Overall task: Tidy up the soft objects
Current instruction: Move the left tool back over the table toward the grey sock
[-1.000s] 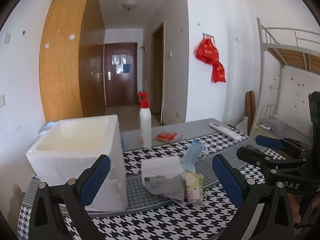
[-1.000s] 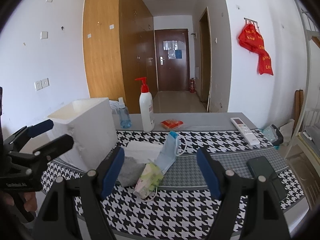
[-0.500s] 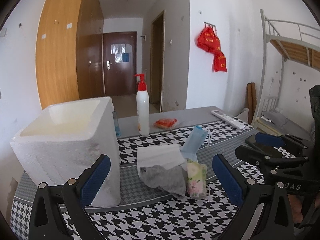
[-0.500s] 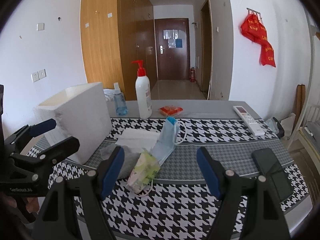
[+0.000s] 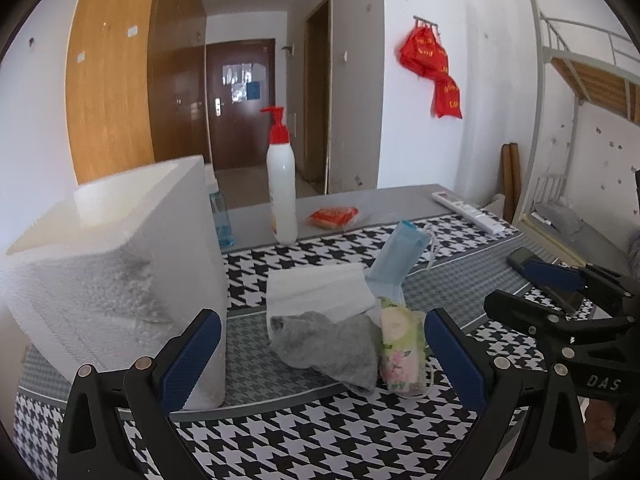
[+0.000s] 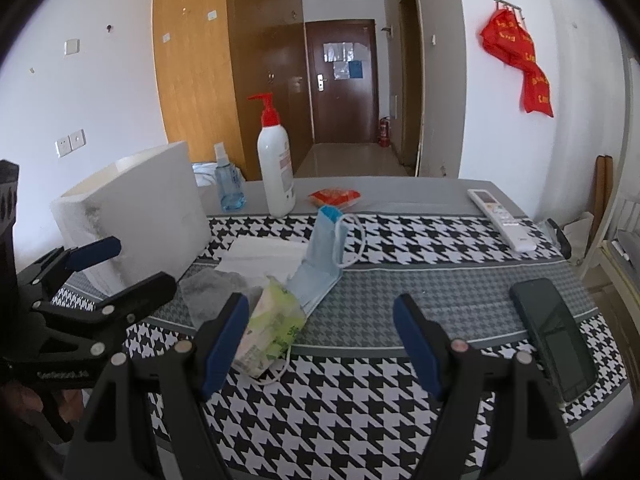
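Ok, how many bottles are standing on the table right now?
2: the pump bottle with the red top at the table's far side, and the small blue spray bottle beside it, next to the foam box.

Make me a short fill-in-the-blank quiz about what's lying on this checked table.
1. The pump bottle has a ___ top.
2. The blue face mask leans on the white ___.
3. The dark phone lies near the table's ___ edge in the right wrist view.
4. Both pairs of fingers hold ___.

Missing words: red; tissues; right; nothing
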A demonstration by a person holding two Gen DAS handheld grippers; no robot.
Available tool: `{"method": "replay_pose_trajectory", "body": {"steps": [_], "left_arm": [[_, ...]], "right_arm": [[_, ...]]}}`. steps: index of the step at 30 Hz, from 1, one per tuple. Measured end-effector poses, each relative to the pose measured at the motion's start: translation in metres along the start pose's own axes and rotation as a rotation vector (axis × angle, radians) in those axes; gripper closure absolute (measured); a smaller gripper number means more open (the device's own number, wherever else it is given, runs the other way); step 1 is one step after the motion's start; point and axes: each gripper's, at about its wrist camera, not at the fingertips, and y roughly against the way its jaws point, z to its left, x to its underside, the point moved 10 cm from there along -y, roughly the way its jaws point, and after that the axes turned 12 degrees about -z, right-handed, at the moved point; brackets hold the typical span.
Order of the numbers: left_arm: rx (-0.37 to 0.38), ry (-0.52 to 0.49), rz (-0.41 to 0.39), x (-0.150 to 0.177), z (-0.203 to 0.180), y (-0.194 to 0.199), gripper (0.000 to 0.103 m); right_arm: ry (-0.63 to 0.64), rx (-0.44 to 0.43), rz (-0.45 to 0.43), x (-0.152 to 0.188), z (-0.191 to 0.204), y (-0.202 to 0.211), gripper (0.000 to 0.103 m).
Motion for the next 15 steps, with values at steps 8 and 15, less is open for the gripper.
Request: {"method": "replay_pose_trajectory", "body": {"steps": [8, 15], "left_arm": [[-0.004, -0.008, 0.049, 0.011, -0.001, -0.013, 0.002], [0.008, -0.022, 0.082, 0.019, -0.002, -0.022, 0.009]], "right_arm": [[-0.010, -0.003, 0.027, 0.007, -0.003, -0.010, 0.025], [-0.023, 0.002, 0.042, 0.010, -0.007, -0.016, 0.025]]}}
